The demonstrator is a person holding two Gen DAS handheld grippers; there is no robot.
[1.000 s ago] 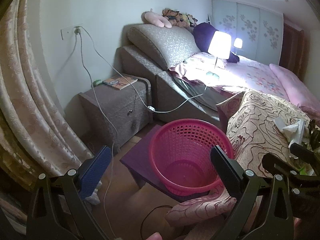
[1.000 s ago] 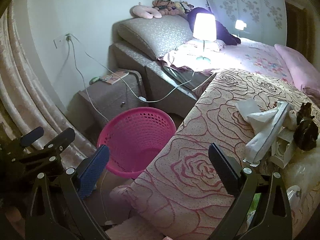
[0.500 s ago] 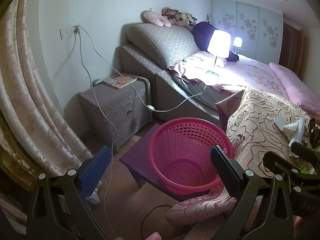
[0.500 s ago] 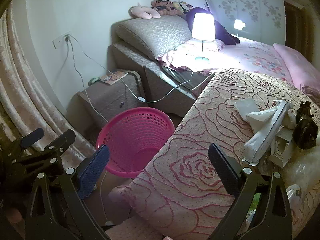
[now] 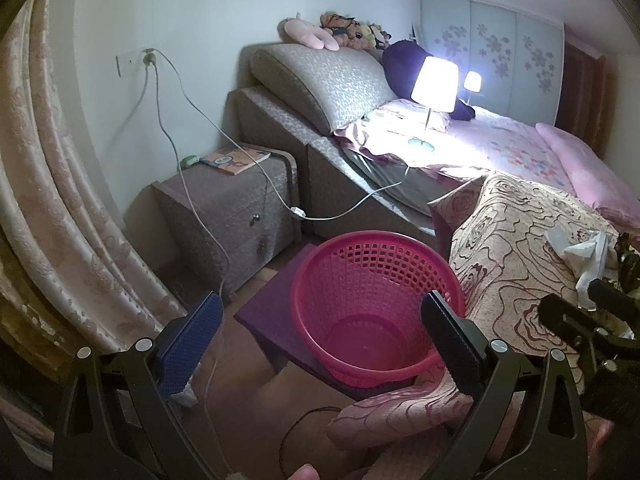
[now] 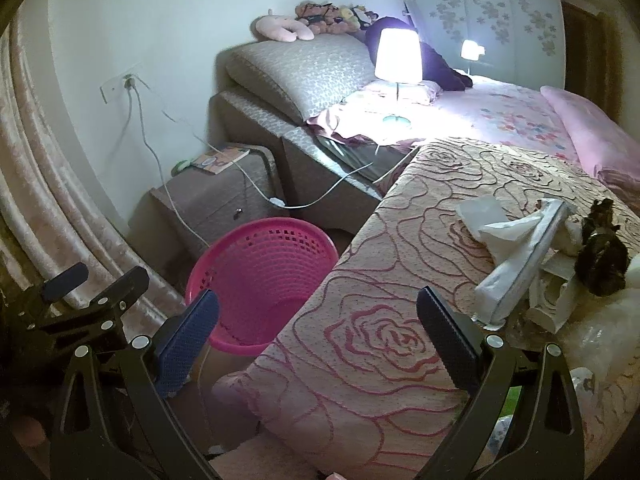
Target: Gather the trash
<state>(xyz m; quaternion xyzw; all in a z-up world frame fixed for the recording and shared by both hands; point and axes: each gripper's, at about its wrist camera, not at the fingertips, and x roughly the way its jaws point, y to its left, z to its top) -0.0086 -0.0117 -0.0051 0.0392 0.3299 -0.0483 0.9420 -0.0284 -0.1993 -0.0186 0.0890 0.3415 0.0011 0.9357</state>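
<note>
Two open hand-held grippers facing basket and trash

Both tools are gaping wide with nothing between their fingers. The left hand-held gripper (image 5: pixel 320 332) is hovering over the round pink plastic lattice basket (image 5: pixel 376 304), which is sitting on a dark purple mat (image 5: pixel 268 312) on the floor, just beside the rose-patterned beige cloth-covered surface (image 6: pixel 400 280). The right hand-held gripper (image 6: pixel 318 330) is pointing across that surface, where crumpled white tissues and paper wrappers (image 6: pixel 516 256) are lying in a heap near its right edge, touching a dark withered clump (image 6: pixel 602 258). Beyond, a lit white table lamp (image 6: pixel 398 58) is glowing on the pink bed (image 6: pixel 520 120).
</note>
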